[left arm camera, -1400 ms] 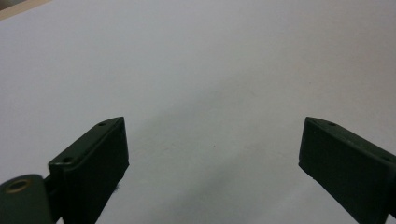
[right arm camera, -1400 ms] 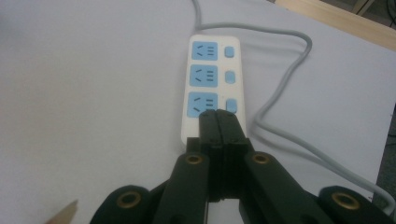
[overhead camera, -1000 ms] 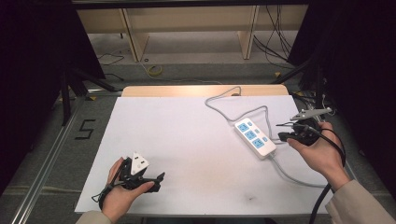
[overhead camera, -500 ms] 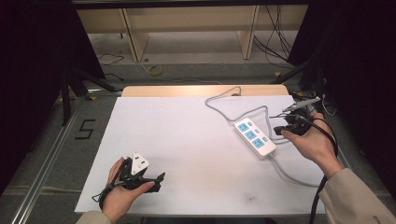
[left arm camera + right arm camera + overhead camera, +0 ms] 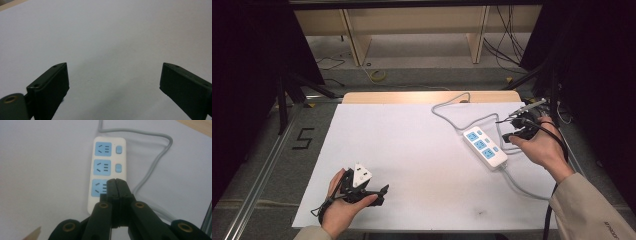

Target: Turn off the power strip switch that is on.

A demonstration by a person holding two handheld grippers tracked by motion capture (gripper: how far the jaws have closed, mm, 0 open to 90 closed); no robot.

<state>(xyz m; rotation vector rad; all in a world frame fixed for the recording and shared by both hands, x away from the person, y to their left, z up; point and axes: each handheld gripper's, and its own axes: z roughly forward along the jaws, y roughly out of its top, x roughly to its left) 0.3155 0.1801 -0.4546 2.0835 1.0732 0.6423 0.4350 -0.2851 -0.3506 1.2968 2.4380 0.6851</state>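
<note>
A white power strip (image 5: 484, 146) with three blue sockets lies on the right of the white table top (image 5: 412, 150), its grey cable (image 5: 447, 112) looping toward the back. My right gripper (image 5: 508, 138) is shut with nothing between its jaws and hovers at the strip's right side. In the right gripper view the shut tips (image 5: 116, 181) cover the right part of the nearest socket on the power strip (image 5: 102, 167); I cannot tell whether they touch it. My left gripper (image 5: 381, 194) rests near the front left edge, jaws open (image 5: 113, 75) over bare table.
A second stretch of grey cable (image 5: 155, 162) curves past the strip's right side and on toward the table's front right. The wooden table edge (image 5: 427, 96) runs along the back, with shelving and dark frame posts beyond. A "5" (image 5: 303, 138) marks the floor at the left.
My right hand has moved left and a little farther back, closing in on the power strip, jaws staying shut. The left hand has not moved.
</note>
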